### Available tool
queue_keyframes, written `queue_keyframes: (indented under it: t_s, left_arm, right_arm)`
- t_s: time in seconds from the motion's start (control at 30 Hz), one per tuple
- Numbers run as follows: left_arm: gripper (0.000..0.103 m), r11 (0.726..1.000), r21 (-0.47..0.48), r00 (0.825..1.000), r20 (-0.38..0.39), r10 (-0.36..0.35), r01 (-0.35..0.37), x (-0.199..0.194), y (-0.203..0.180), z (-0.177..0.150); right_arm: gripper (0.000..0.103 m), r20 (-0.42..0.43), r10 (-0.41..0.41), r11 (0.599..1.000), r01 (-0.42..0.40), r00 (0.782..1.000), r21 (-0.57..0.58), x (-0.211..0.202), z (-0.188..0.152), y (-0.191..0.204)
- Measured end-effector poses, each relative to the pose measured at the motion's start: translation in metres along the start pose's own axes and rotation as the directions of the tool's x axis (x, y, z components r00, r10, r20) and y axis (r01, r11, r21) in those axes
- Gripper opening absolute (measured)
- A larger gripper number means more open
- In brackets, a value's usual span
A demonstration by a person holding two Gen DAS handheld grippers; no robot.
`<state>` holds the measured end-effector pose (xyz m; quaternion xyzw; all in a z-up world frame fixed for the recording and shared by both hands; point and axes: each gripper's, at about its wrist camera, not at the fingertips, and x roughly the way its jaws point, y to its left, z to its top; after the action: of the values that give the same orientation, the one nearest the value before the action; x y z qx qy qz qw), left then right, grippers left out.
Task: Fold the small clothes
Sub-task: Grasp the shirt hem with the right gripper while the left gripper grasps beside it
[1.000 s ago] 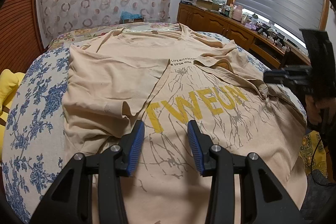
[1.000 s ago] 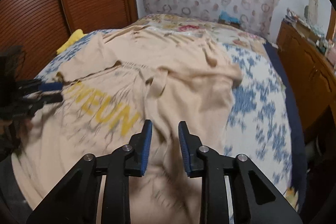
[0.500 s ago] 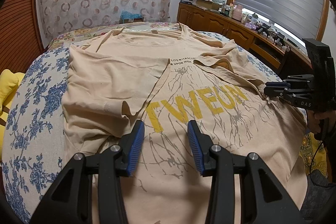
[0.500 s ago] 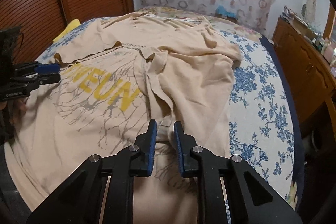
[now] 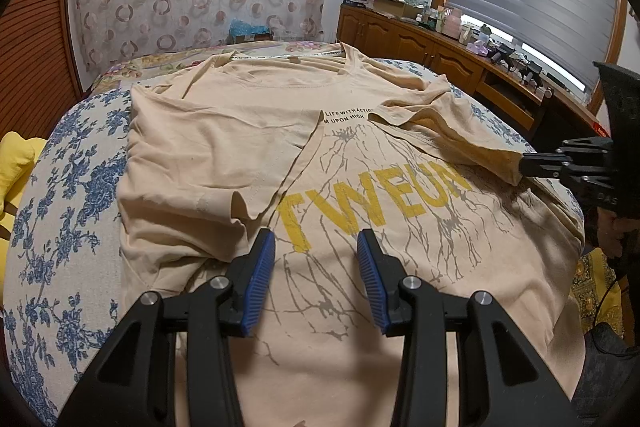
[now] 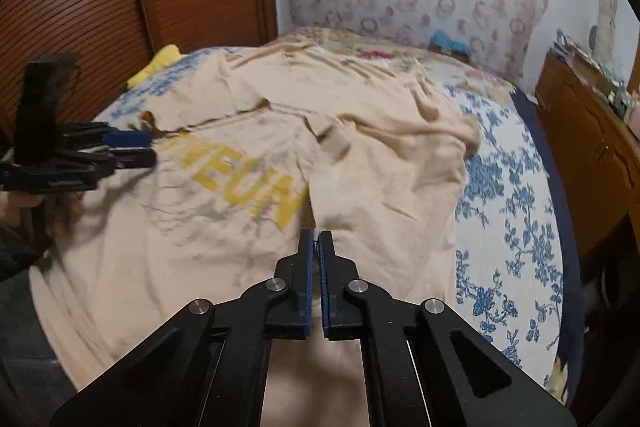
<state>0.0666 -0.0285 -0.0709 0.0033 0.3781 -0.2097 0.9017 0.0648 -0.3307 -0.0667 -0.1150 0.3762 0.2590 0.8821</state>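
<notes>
Right tongs (image 6: 319,241) pinched on the tee (image 5: 360,227) side edge on the bed (image 5: 60,227), I think; left tongs (image 5: 316,259) hover wide open, empty. Mid side-fold: carry that edge across.

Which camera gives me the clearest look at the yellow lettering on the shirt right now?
The left wrist view. The yellow lettering lies sharp and fully exposed on the shirt, just beyond the open left gripper. In the right wrist view it is motion-blurred, partly covered by the fold the right gripper pinches.
</notes>
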Motion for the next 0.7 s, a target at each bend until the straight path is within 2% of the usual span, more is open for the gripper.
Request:
queue_keyframes:
  t_s: [0.23,0.27,0.3,0.47,0.7]
  left_arm:
    - [0.041,1.000,0.005,1.000,0.009,0.008,-0.008,-0.001,0.000,0.001]
    - [0.041,1.000,0.005,1.000,0.018,0.012,-0.012,-0.003,0.001,0.001]
    - [0.041,1.000,0.006,1.000,0.026,0.017,-0.018,-0.005,0.001,0.003]
    - [0.041,0.998,0.011,0.996,0.054,0.067,-0.067,-0.014,0.013,0.012]
    - [0.041,0.988,0.010,0.987,0.064,0.150,-0.151,-0.014,0.044,0.041]
  right_arm:
    - [0.000,-0.016,0.030,1.000,-0.030,0.999,-0.006,0.003,-0.002,0.011]
    - [0.005,-0.015,0.028,1.000,-0.028,0.999,-0.004,0.003,-0.001,0.010]
    - [0.016,-0.012,0.008,1.000,-0.008,1.000,-0.004,0.003,-0.001,0.010]
    - [0.029,0.019,-0.038,0.999,0.038,0.999,0.016,0.000,0.008,-0.011]
    - [0.040,0.010,-0.127,0.988,0.126,0.992,0.084,0.021,0.030,-0.078]
